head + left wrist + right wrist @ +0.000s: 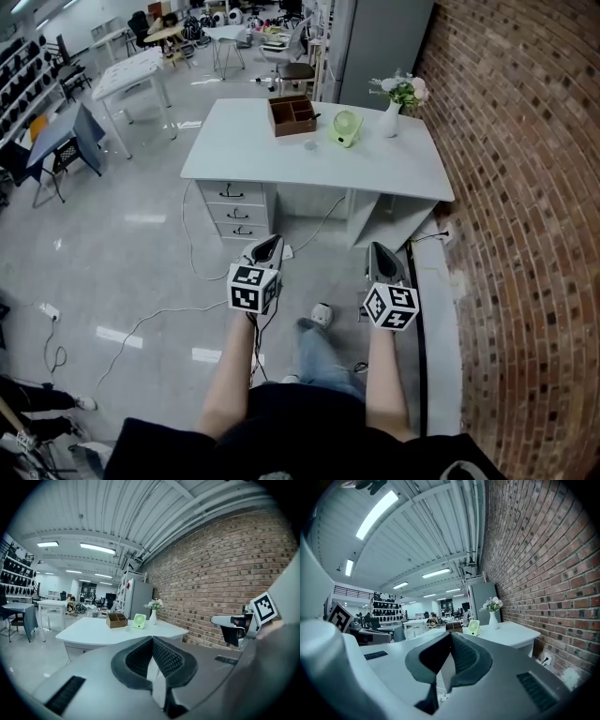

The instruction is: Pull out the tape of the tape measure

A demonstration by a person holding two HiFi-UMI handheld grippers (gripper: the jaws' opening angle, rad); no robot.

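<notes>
Jaws of left gripper (271, 242) and right gripper (380, 247) are pressed together, empty. On the table (281, 161) well ahead, the tape measure (311, 145) is perhaps that small thing beside the wooden box (292, 114). I judge this the approach: come nearer, then open jaws.

Left gripper (269, 246) and right gripper (380, 253), held side by side and apart ahead of the body on the bare left forearm (228, 375) and right forearm (385, 375), both pointing forward and slightly downward, each with its jaws closed together on nothing
</notes>
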